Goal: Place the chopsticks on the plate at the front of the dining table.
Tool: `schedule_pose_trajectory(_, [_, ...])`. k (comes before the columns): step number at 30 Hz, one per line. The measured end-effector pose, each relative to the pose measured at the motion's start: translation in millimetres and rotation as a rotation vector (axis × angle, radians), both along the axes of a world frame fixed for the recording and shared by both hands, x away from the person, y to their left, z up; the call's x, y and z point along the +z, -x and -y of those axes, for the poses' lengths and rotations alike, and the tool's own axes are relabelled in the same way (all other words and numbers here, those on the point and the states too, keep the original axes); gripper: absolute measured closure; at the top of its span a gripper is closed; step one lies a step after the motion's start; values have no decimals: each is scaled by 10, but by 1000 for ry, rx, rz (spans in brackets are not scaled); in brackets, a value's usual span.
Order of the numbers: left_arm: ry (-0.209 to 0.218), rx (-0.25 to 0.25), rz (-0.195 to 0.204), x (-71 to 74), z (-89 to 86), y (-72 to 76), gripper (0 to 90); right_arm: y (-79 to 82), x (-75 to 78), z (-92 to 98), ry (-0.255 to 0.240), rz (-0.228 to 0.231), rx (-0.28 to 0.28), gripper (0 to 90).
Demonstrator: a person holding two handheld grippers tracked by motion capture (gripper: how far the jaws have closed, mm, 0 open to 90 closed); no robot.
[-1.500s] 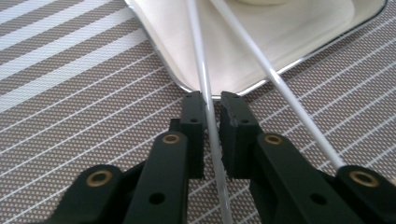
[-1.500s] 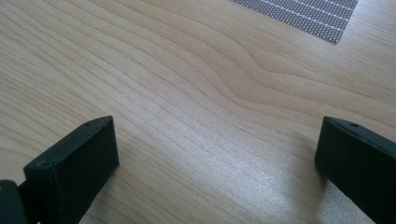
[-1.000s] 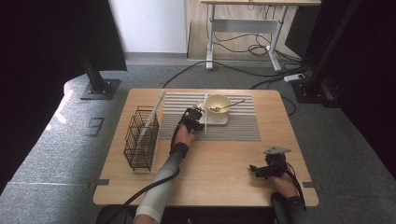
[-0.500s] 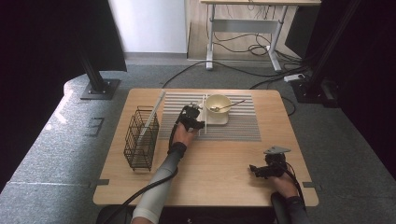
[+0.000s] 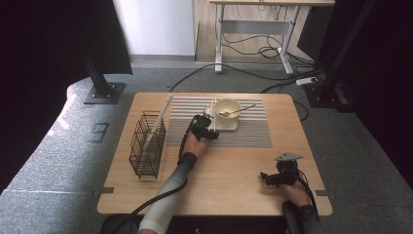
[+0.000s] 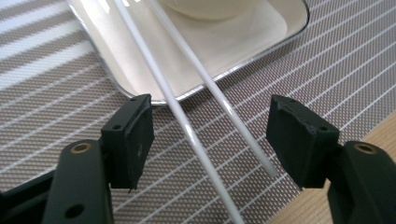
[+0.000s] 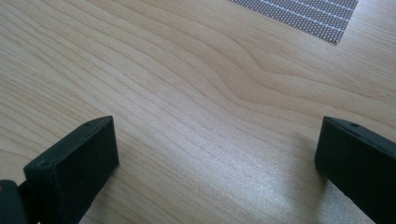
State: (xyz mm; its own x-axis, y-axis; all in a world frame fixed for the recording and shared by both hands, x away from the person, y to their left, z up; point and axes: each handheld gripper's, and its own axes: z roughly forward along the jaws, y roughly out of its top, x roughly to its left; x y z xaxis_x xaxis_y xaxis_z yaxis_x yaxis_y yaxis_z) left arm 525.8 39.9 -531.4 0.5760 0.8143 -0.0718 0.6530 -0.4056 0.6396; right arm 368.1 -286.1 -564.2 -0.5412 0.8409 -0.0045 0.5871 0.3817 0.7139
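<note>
Nearest me, at about 5 o'clock on the counter point(image 5: 229, 180), my right gripper point(image 5: 267, 177) sits idle, jaws spread wide with nothing between them; the right gripper view has bare wood under it and a corner of the striped mat point(image 7: 299, 14) far off at 1 o'clock.

Mid-counter, my left gripper point(image 5: 210, 132) points toward 12 o'clock at the near ends of the white chopsticks point(image 6: 205, 116). Its jaws have just been opening and now stand roughly half spread. The two chopsticks lie between the pads but neither pad presses on them, so nothing is held. The sticks cross slightly, near ends on the mat, far ends resting on the rim of the white tray point(image 6: 224, 51).

In the high view the tray point(image 5: 232, 126) sits at 12 o'clock on the mat point(image 5: 253, 136), carrying a cream bowl point(image 5: 228, 107) with a spoon point(image 5: 239, 110) in it. The wire basket point(image 5: 147, 144) stands at 9 o'clock, well apart, with a long white stick point(image 5: 160, 117) leaning in it.

I read the step as the chopsticks either just set down or about to be taken. To do it well I'd keep the gripper low and square across both sticks, and close only where they run nearest each other. I'd also stay clear of the tray rim so nothing tips the bowl.
</note>
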Motion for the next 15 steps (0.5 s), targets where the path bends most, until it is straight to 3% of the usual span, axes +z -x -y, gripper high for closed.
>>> schedule_pose_trajectory(8, [-23,-15,20,-22,66,26,501,0,0,0,0,0,0,0])
schedule_pose_trajectory(15, [-26,-22,29,-42,78,25,570,0,0,1,0,0,0,0])
